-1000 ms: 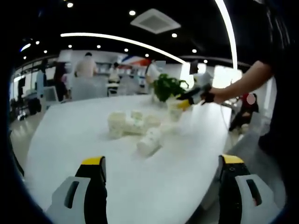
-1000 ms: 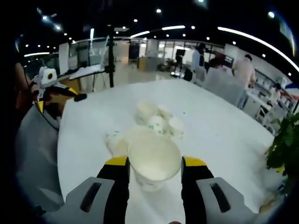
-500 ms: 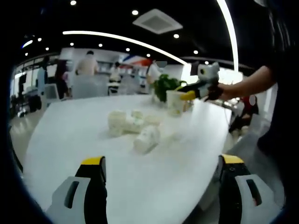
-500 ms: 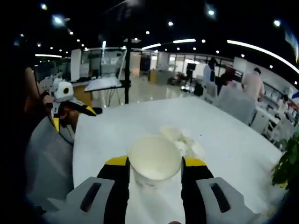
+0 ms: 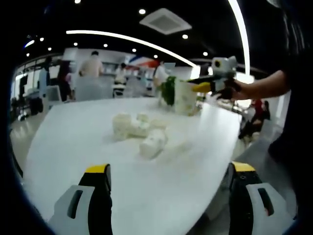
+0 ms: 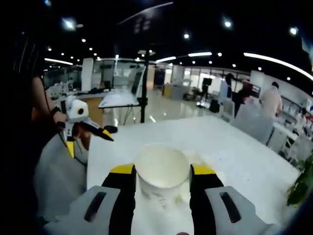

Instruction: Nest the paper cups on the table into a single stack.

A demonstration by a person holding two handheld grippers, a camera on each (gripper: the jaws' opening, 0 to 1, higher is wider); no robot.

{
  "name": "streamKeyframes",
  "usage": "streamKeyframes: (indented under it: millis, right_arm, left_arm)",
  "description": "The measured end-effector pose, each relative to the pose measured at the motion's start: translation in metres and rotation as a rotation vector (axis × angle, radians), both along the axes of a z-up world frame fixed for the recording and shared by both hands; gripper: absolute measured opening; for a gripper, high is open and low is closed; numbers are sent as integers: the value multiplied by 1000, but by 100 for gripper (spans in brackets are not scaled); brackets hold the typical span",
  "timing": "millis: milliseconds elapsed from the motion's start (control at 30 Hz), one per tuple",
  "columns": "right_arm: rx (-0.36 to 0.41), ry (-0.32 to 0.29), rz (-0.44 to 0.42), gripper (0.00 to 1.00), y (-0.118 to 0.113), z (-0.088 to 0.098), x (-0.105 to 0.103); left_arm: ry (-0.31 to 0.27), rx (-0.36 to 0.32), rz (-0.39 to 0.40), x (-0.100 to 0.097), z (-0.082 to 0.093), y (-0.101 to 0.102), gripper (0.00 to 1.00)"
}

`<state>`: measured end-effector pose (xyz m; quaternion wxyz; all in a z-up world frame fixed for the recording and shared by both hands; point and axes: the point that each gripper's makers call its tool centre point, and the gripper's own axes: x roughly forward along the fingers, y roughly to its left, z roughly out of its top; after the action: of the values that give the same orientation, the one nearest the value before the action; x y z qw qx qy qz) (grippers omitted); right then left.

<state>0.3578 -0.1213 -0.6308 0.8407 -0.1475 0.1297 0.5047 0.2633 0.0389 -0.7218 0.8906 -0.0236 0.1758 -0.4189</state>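
right gripper (image 6: 162, 177) clamps an upright paper cup (image 6: 162, 169), lifted above the surface (image 5: 98, 147); loose cups (image 5: 139, 132) lie below-ahead (left gripper (image 5: 168, 196) gapes, empty, nearer them).

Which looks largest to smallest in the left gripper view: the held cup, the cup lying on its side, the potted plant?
1. Held cup, clamped in the right gripper: looks largest.
2. Cup lying on its side on the table: somewhat smaller, though nearer the camera.
3. Potted plant: smallest as seen, but partly hidden behind the held cup, so unsure.
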Motion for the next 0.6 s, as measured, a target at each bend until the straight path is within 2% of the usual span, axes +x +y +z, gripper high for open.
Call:
streamKeyframes:
  millis: [600]
  right_arm:
    - [23, 53, 80, 40, 27, -21, -34]
  left_arm:
    - [12, 1, 0, 1, -3, 0, 98]
